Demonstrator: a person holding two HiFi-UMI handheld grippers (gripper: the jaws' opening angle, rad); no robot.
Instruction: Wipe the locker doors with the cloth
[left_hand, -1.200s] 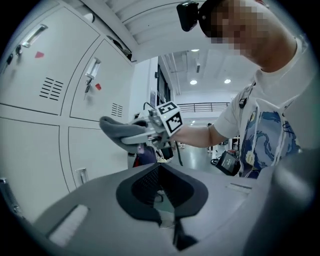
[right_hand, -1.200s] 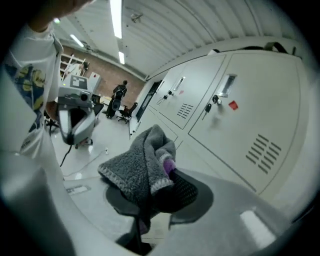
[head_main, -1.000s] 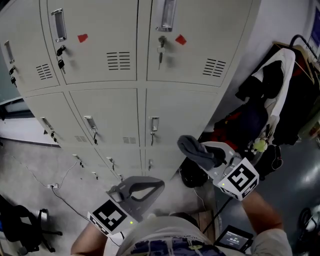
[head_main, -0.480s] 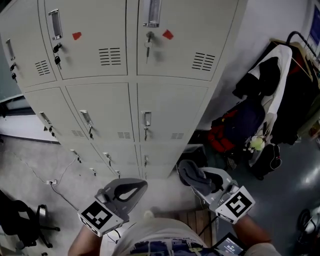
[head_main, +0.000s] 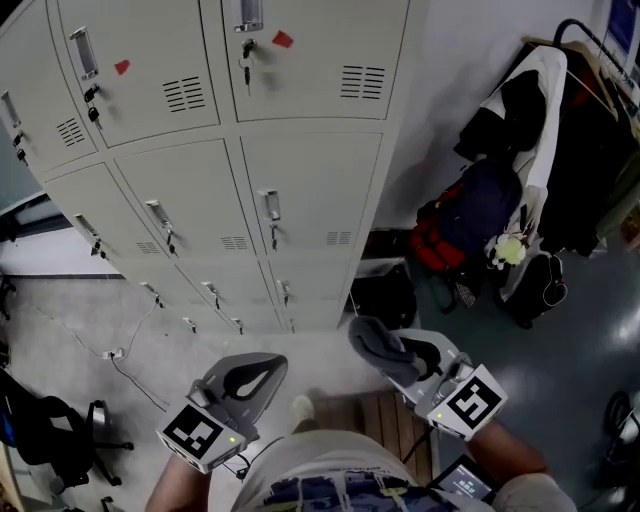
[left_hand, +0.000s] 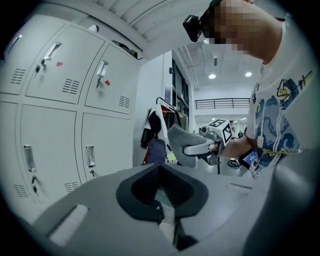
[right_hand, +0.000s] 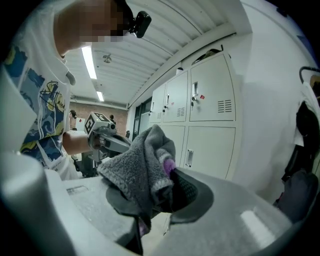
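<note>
The beige lockers (head_main: 200, 150) fill the upper left of the head view, with handles, keys and red tags on their doors. My right gripper (head_main: 385, 352) is held low over the floor, apart from the doors and shut on a grey cloth (head_main: 372, 343). The cloth (right_hand: 140, 170) bunches over the jaws in the right gripper view, with a purple edge showing. My left gripper (head_main: 272, 365) hangs beside it at the left, shut, with nothing in it (left_hand: 160, 172). The left gripper view shows the lockers (left_hand: 50, 125) and the cloth (left_hand: 177, 142) off to the right.
A rack of dark jackets and bags (head_main: 530, 150) stands to the right of the lockers. A red backpack (head_main: 440, 235) and a black bag (head_main: 385, 295) lie at its foot. A wooden board (head_main: 350, 410) lies underfoot. A cable (head_main: 110, 355) and a chair (head_main: 50, 430) are at the left.
Both grippers have dropped lower and drawn back from the lockers, which have slid up and left in the head view. The cloth stays held in the right gripper.
</note>
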